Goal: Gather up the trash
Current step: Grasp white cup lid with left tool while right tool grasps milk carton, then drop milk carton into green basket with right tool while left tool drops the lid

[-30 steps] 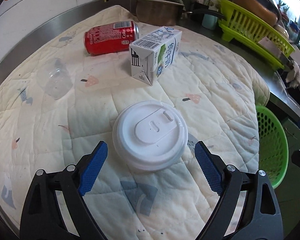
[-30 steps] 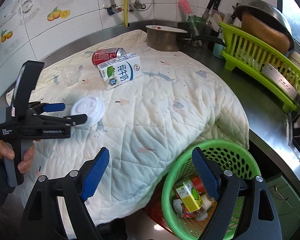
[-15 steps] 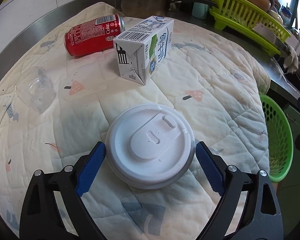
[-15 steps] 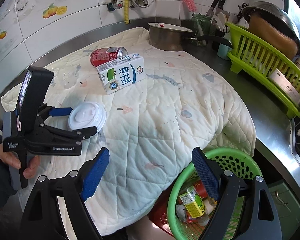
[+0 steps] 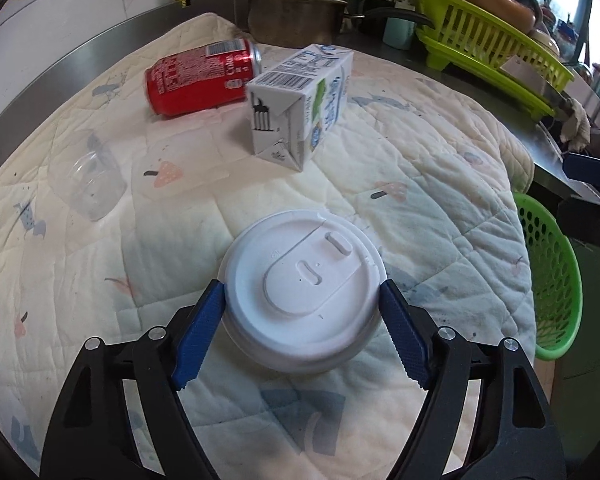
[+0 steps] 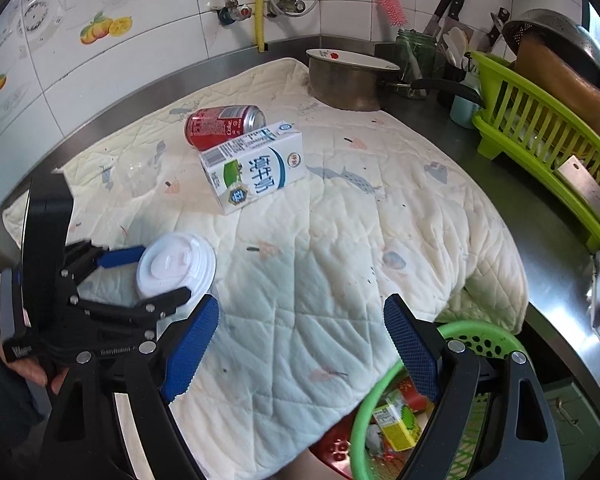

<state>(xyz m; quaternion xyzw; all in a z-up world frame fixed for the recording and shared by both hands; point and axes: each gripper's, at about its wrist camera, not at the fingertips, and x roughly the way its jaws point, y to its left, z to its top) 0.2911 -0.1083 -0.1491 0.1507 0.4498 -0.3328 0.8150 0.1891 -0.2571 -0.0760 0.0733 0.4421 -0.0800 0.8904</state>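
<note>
A white lidded cup [image 5: 302, 284] stands on the quilted cloth [image 5: 420, 184]. My left gripper [image 5: 302, 332] has its blue pads against both sides of the cup, shut on it; this shows in the right wrist view too [image 6: 168, 264]. Behind it lie a white milk carton [image 5: 300, 100], a red cola can [image 5: 202, 76] and a clear plastic cup [image 5: 86, 184]. My right gripper [image 6: 300, 352] is open and empty, above the cloth's near edge beside a green trash basket [image 6: 456, 332] holding several pieces of trash.
A metal pot [image 6: 348, 76] stands at the back of the counter. A green dish rack [image 6: 548, 136] with bowls fills the right side. A jar of utensils [image 6: 416, 56] and knives sit in the corner. The tiled wall [image 6: 140, 20] runs behind.
My left gripper moved forward around the white cup and closed its pads onto its sides. The right gripper shifted slightly toward the cloth and stayed open.
</note>
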